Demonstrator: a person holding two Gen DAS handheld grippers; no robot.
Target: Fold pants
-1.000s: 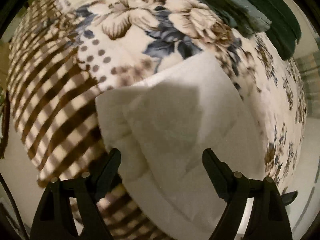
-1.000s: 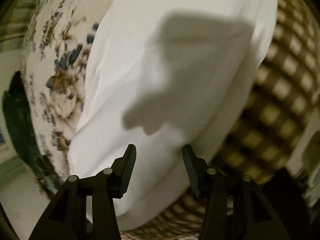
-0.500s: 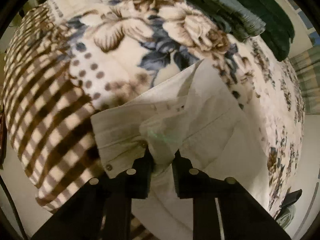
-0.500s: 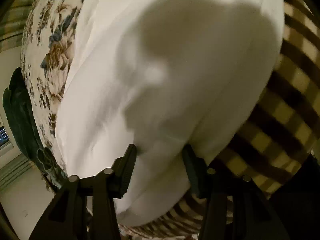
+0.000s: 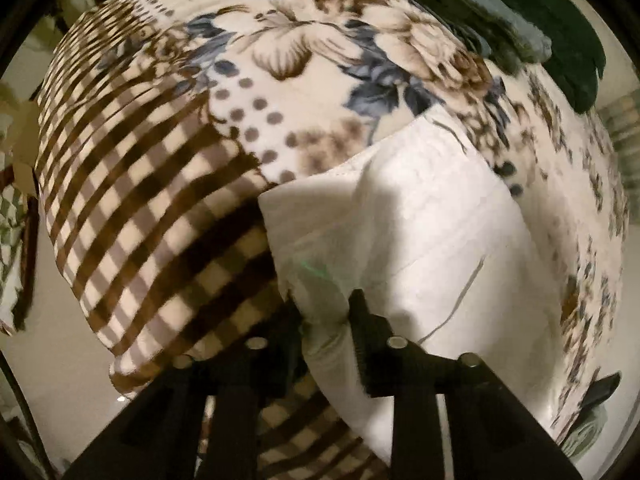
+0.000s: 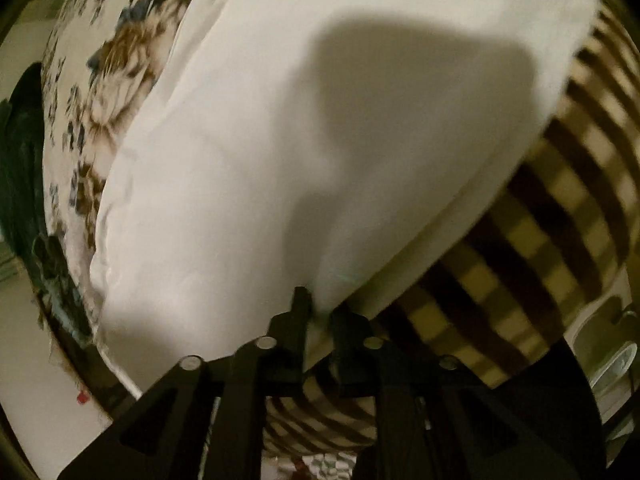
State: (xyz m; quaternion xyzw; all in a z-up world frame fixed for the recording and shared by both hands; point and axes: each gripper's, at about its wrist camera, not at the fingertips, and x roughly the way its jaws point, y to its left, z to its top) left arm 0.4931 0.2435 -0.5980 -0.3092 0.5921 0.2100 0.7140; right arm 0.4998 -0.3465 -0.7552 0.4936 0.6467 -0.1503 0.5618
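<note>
You have no readable text, label, brand, number or sign in either view.
</note>
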